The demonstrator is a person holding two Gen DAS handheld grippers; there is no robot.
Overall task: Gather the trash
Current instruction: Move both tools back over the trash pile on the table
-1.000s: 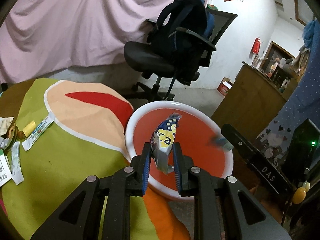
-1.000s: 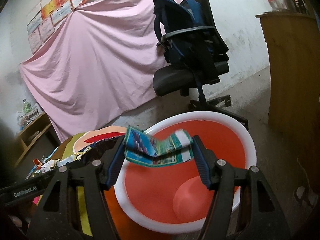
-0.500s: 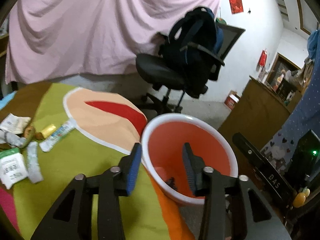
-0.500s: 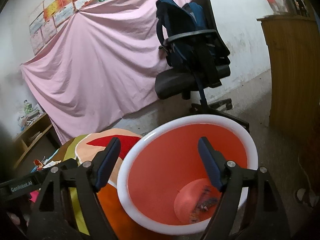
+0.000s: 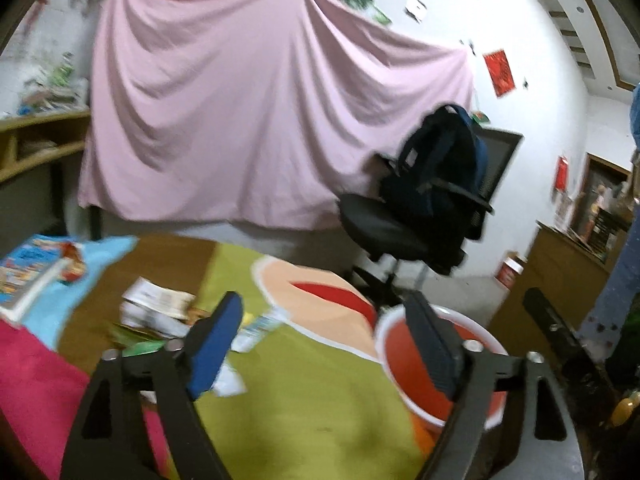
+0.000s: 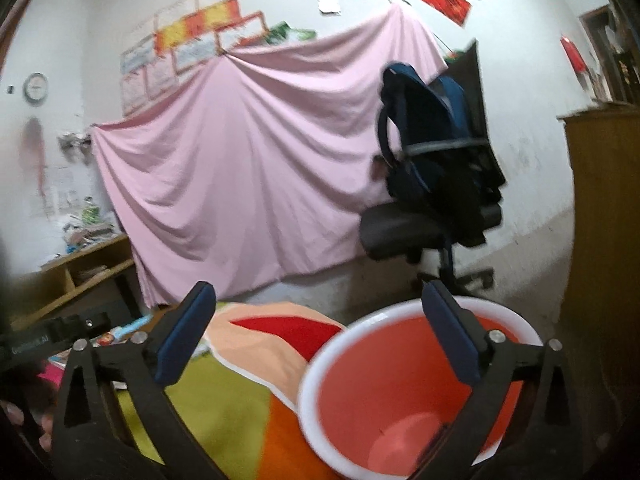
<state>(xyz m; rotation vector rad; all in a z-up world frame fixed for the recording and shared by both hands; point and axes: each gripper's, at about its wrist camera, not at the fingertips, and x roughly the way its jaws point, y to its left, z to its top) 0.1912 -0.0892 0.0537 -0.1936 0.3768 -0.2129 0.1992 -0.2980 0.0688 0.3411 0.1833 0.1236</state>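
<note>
The red bin (image 5: pixel 381 346) with a white rim stands at the right edge of the colourful tablecloth (image 5: pixel 312 392); it also fills the lower right of the right wrist view (image 6: pixel 320 364). My left gripper (image 5: pixel 324 299) hangs over the cloth just left of the bin, its jaws opening with nothing between them. Several loose wrappers (image 5: pixel 154 304) and a small tube (image 5: pixel 256 327) lie on the table beyond its left finger. My right gripper (image 6: pixel 317 289) is open and empty above the bin's near rim. The bin's contents are hidden here.
An office chair with a dark backpack (image 5: pixel 432 184) stands behind the bin (image 6: pixel 432 184). A pink sheet (image 5: pixel 248 120) covers the far wall. A wooden cabinet (image 6: pixel 604 220) is on the right, and a book (image 5: pixel 28 276) lies at the far left.
Both grippers let go of their wrappers, which dropped into the bin. Both opened wide, rose and swung left; the left one now looks over the table.
</note>
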